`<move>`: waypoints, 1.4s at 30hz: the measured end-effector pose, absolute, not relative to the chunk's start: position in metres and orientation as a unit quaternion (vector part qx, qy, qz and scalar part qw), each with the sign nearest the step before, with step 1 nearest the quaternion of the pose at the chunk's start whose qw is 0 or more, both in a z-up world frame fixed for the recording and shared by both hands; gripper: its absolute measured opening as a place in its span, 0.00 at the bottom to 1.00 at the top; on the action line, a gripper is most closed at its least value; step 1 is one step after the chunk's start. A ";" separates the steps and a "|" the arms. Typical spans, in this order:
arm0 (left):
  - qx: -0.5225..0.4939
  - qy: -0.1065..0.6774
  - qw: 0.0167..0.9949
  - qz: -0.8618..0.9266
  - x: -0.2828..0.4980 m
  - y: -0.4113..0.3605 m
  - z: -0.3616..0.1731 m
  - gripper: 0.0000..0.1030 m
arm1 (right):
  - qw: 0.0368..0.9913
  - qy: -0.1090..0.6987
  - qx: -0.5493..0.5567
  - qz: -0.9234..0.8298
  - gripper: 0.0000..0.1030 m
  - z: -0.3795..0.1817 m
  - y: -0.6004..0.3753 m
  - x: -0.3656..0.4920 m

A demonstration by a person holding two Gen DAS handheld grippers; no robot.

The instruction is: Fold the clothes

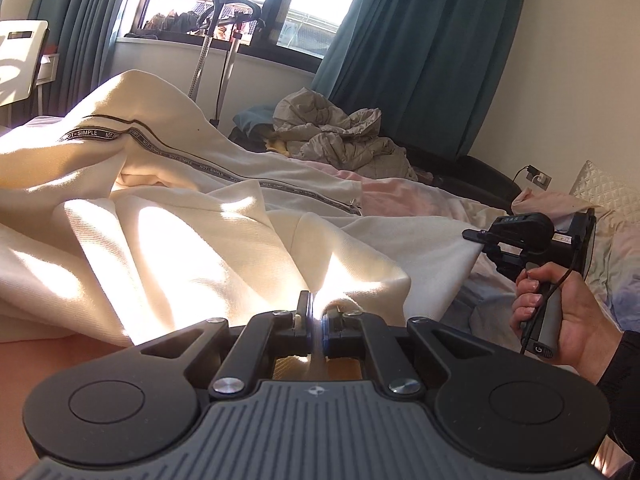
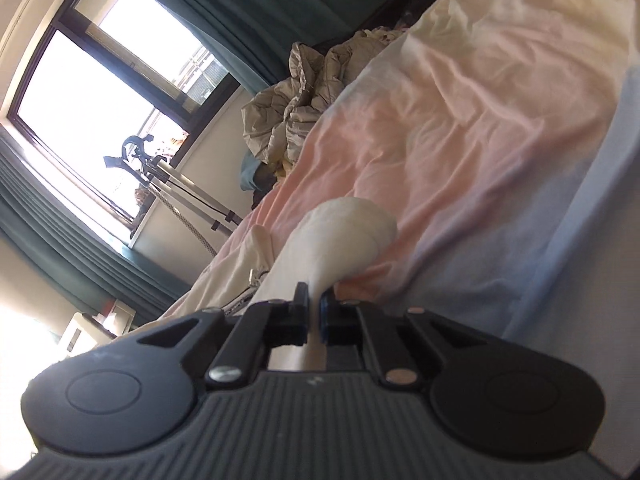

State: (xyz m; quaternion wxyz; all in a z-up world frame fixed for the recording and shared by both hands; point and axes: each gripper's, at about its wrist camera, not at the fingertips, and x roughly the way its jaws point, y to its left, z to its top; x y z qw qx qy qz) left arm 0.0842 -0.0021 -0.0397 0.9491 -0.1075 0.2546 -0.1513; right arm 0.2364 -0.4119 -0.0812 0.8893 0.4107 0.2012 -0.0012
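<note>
A cream zip-up jacket with a dark zipper band printed in white letters lies rumpled across the bed. My left gripper is shut on a fold of its near hem. Off to the right in the left wrist view, my right gripper, held by a hand, is shut on another edge of the same jacket. In the right wrist view that gripper pinches a rounded cream fold of the jacket, with the zipper pull showing just to its left.
The bed has a pink and pale blue sheet. A crumpled beige quilt lies at its far side. A garment steamer stand is by the window, teal curtains hang at both sides, and a quilted pillow lies at the right.
</note>
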 end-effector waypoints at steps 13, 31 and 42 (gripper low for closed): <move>-0.056 0.253 0.950 -0.172 0.046 -0.007 -0.016 0.37 | 0.882 0.144 0.440 -0.093 0.06 -0.013 -0.472 0.099; -0.480 0.301 0.820 0.080 -0.002 0.238 -0.014 0.82 | 0.749 0.247 0.599 -0.143 0.11 -0.107 -0.513 0.067; -0.593 0.308 0.723 0.174 0.038 0.287 -0.082 0.77 | 0.760 0.266 0.568 -0.172 0.12 -0.118 -0.515 0.081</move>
